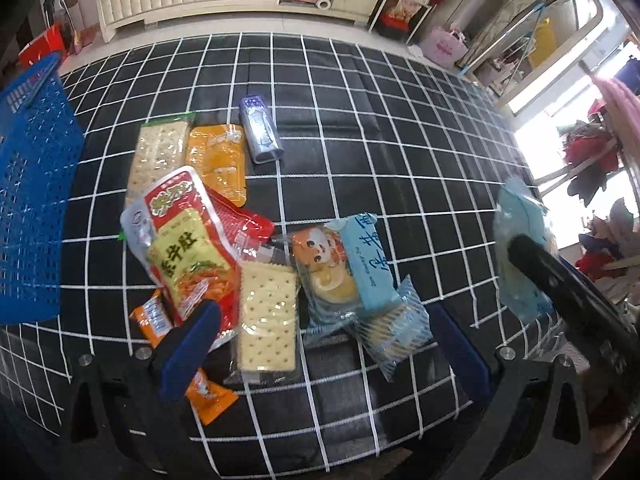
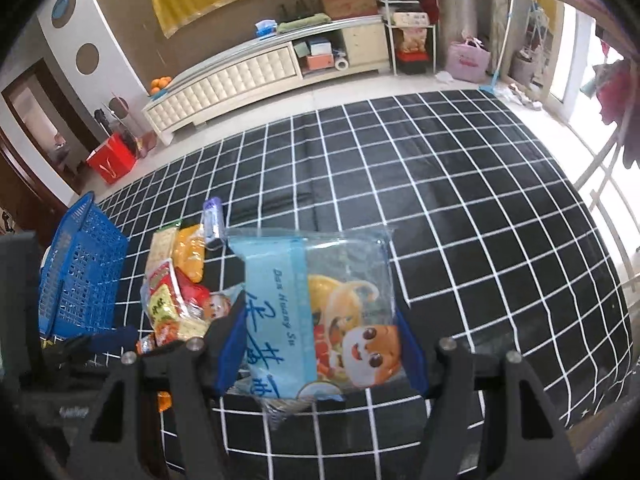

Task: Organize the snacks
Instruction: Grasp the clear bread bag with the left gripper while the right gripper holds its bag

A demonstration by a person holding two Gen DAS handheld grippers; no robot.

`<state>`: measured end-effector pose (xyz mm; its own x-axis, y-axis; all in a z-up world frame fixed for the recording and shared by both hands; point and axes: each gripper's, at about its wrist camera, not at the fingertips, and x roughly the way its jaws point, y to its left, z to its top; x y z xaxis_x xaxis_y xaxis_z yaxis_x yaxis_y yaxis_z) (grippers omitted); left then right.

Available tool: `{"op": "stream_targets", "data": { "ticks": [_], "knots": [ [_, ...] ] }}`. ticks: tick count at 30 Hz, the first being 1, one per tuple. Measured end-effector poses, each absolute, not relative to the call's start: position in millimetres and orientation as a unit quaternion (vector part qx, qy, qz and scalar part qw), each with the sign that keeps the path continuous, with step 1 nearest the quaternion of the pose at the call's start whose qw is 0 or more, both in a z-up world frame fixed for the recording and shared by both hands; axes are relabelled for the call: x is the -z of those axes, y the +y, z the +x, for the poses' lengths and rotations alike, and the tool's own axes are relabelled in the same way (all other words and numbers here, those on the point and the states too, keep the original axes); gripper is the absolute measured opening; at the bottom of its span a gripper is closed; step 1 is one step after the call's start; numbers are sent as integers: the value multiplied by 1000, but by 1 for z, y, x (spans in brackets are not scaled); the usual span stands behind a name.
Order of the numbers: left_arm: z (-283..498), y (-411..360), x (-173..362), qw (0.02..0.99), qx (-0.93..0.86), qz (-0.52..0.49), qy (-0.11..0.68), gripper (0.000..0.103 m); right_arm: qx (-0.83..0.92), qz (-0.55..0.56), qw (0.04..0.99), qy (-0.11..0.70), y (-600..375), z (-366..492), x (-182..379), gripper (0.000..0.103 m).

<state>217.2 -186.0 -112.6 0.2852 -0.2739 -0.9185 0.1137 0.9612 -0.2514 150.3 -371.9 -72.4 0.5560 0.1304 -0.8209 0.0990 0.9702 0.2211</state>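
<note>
Right wrist view has your right gripper (image 2: 316, 344) clamped on the blue cartoon pastry packet (image 2: 320, 312), lifted clear of the black grid cloth (image 2: 480, 220), probably so it can travel to the blue basket (image 2: 80, 272) off to the left without dragging the rest. Your left gripper (image 1: 324, 344) hangs spread wide, holding nothing, over the pile: a cracker pack (image 1: 268, 320) sits right between its fingers, so I'd guess that's next. The basket's mouth faces the snacks, which looks handy for dropping stuff in.

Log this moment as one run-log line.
right hand-held gripper: shut on blue pastry packet, lifted | left hand-held gripper: open over snack pile | blue basket: left of pile
</note>
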Motion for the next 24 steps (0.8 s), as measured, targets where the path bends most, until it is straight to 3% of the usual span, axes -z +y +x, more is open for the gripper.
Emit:
{"op": "stream_targets", "data": {
  "ticks": [18,24],
  "knots": [
    [257,-228,173,774,134,-45,618,102,-14,153,857,492,-391,164,113,70],
    [257,-251,189,773,117,13,624,77,-11,157,854,496,-396,165,118,70]
  ]
}}
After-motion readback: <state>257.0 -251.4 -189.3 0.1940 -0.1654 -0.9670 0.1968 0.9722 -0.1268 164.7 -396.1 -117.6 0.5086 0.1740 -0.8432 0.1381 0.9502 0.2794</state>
